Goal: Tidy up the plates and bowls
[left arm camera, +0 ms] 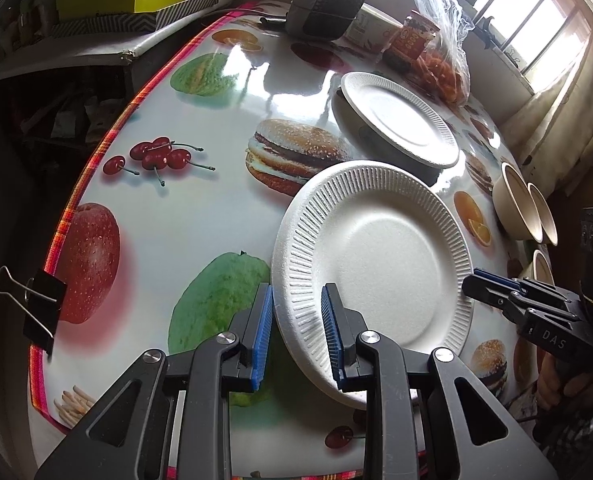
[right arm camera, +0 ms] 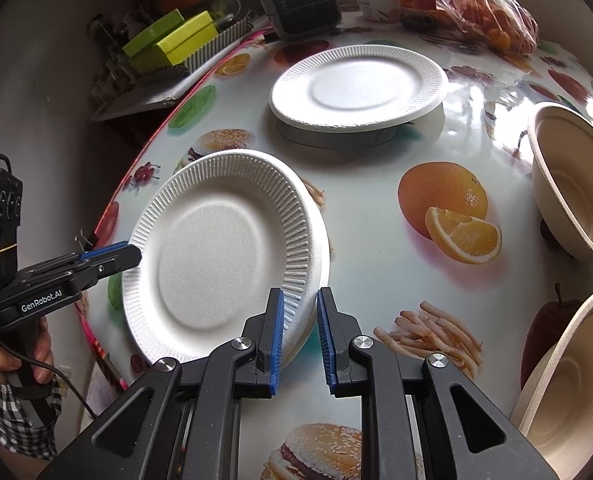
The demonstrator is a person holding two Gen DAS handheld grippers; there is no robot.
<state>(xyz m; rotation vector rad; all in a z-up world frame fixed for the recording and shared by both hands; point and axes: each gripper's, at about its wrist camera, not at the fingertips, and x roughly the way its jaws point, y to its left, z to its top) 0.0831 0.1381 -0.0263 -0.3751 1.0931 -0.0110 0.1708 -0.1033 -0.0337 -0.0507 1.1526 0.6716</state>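
While our left gripper point(left arm camera: 296, 332) and right gripper point(right arm camera: 300, 336) each clamp jaws on opposite rims, the round ribbed foam plate point(right arm camera: 216, 248) tilts, lower centre, above the glossy fruit-print desk point(right arm camera: 376, 240).

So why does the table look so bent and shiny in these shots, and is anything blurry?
Left wrist view: the fisheye lens bows the table edge, and window light glares white off the glossy tablecloth. Right wrist view: same bulging, glare near the bowls, dark corners. Both views are sharp; the foam plate casts only a soft shadow.
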